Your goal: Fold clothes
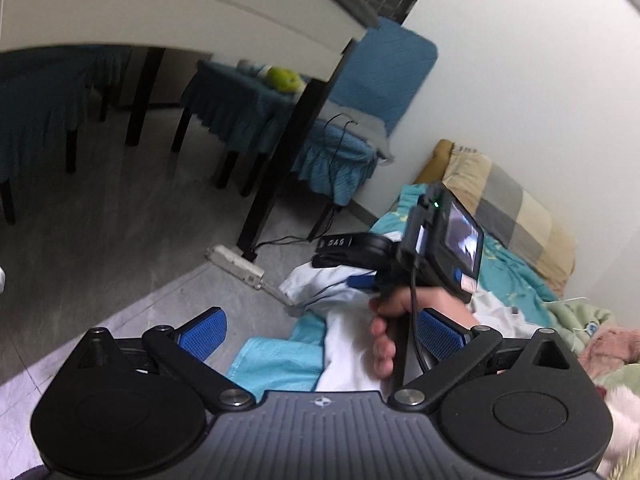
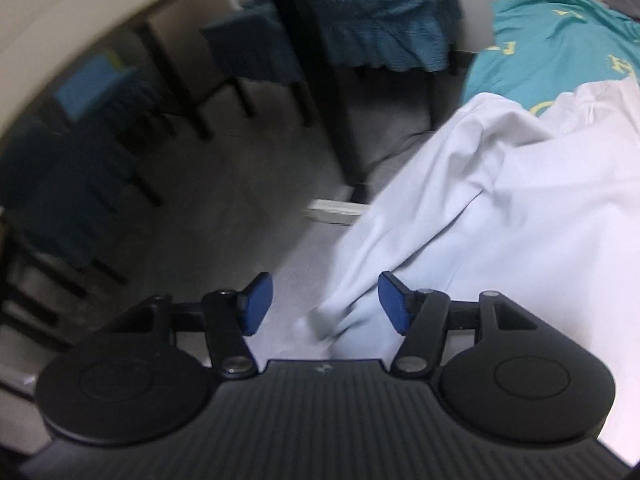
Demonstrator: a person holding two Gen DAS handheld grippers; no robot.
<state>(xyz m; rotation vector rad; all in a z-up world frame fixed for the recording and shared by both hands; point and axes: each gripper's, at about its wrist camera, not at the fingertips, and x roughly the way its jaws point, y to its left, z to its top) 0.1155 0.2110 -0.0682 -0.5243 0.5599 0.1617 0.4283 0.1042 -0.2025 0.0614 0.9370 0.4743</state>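
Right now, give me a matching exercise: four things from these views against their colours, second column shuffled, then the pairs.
Things:
1. garment between the right gripper's fingers
2. bed sheet
3. pillow
4. finger pads

Colours:
A. dark blue
B. tan and grey check
C. white
D. teal with yellow print

Pairs: 1-C, 2-D, 3-B, 4-A

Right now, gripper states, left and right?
Left gripper: open, holding nothing.
Right gripper: open, white garment edge between the jaws, not clamped.
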